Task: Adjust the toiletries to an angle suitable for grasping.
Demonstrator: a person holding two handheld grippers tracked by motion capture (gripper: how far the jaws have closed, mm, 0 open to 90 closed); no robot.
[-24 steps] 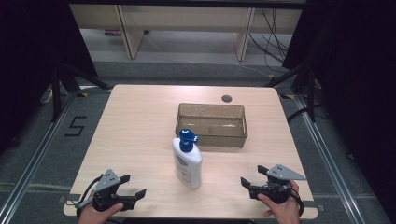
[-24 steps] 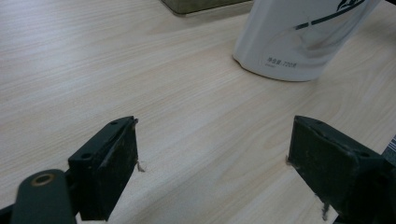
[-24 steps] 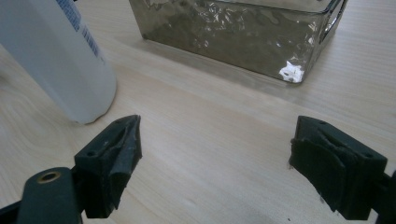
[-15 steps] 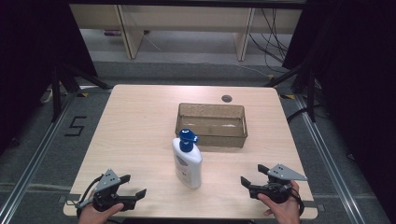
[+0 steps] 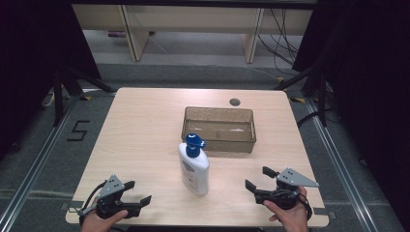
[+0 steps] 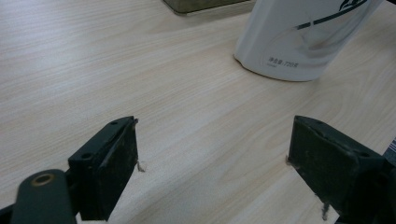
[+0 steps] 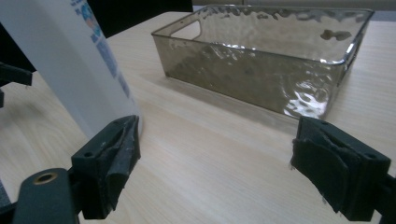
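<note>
While both tongs, left (image 5: 138,199) and right (image 5: 255,180), gape wide and empty at the frame's bottom corners, the bottle (image 5: 194,166) stands centre-frame just before the tray (image 5: 218,140), tall enough that a glancing approach could topple it.

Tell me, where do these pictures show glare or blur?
Right gripper view: bright glints ripple across the clear bin, and the white bottle is blurred up close. Left gripper view: the bottle's print is soft. High view: even light on the table, dark surroundings.
</note>
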